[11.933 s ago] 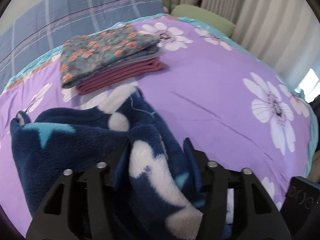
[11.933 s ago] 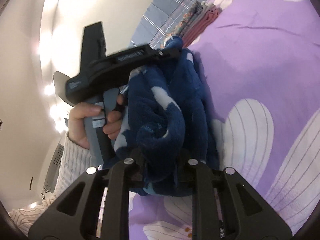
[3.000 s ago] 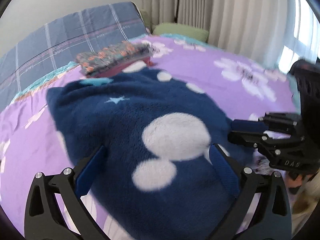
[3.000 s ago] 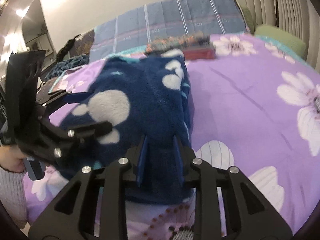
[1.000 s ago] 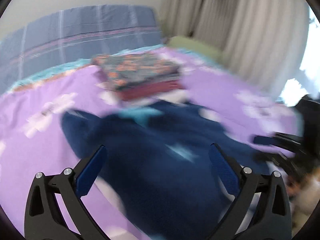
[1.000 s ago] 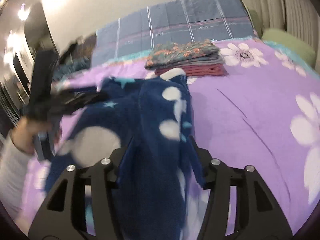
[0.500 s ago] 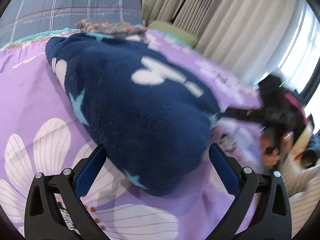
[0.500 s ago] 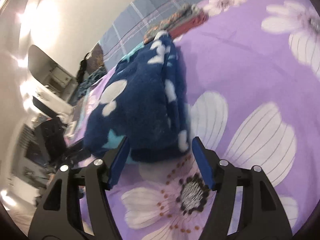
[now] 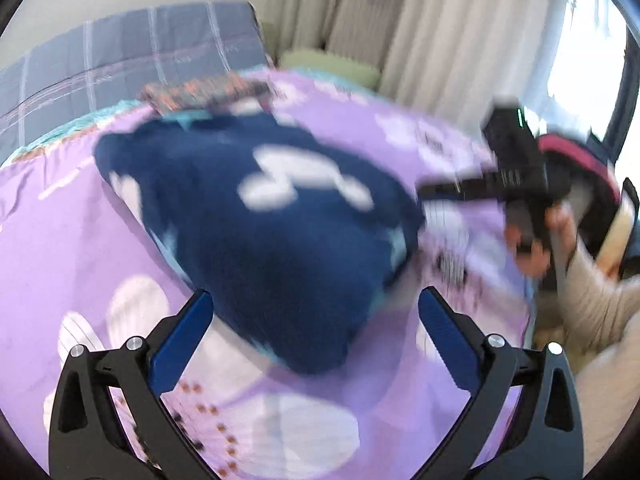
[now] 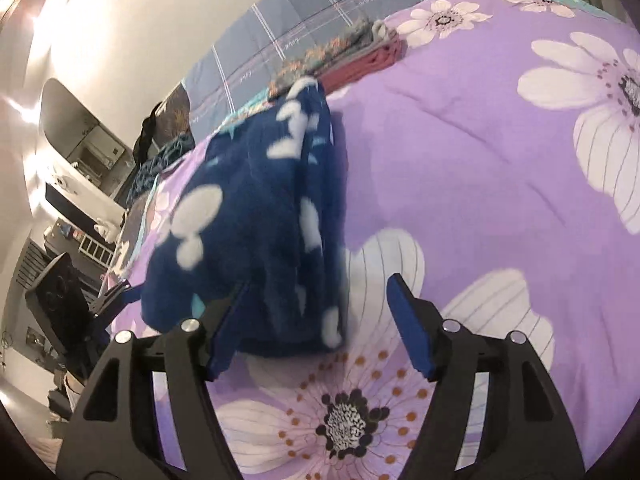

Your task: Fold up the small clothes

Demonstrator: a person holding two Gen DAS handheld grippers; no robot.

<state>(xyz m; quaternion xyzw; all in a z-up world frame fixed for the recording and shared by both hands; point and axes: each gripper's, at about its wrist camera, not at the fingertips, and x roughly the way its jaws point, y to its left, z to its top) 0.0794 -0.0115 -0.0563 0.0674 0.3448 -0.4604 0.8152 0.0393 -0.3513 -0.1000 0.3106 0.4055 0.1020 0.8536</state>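
The navy fleece garment [image 10: 256, 216] is lying bundled on the purple floral bedspread [image 10: 460, 168], just in front of the folded clothes stack [image 10: 344, 56]. The left claw [image 9: 316, 328] is gaping wide before it, released. The right claw [image 10: 316, 320], jaws just opening, is gripping nothing.

Hardly any readable writing

Small script is printed along the stripes of the plaid blue-grey bedding [image 10: 320, 20] at the head of the bed, far ahead of the right tongs; one bit near the top looks like "Love", the others are too small to read. From the left tongs that bedding [image 9: 120, 64] is blurred, nothing legible
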